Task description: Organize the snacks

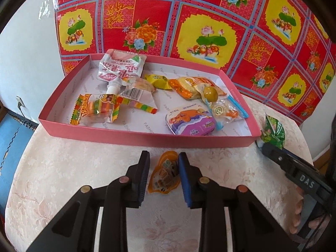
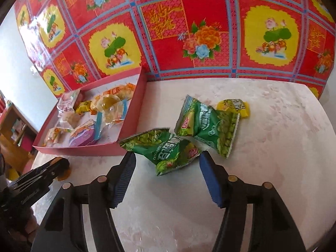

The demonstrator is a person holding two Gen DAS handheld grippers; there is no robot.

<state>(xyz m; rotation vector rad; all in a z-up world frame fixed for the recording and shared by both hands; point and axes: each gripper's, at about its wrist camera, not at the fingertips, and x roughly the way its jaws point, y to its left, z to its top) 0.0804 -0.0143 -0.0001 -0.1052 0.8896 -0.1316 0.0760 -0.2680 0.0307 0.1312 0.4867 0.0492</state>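
A pink tray (image 1: pixel 100 130) on the table holds several snacks: a white spouted pouch (image 1: pixel 120 67), a gummy packet (image 1: pixel 96 110), a purple tin (image 1: pixel 190 122). My left gripper (image 1: pixel 163 173) is open, its fingers on either side of an orange snack packet (image 1: pixel 166 175) lying on the table in front of the tray. My right gripper (image 2: pixel 167 163) is open around the near green pea packet (image 2: pixel 166 149). A second green pea packet (image 2: pixel 208 126) lies just behind it, with a yellow packet (image 2: pixel 235 107) beyond. The tray also shows in the right wrist view (image 2: pixel 134 113).
The round table has a pale floral cloth (image 1: pixel 63 168). A red and yellow flowered sheet (image 1: pixel 189 21) hangs behind it. The right gripper's body (image 1: pixel 294 168) shows at the tray's right corner in the left wrist view. A wooden shelf (image 2: pixel 12 130) stands at the left.
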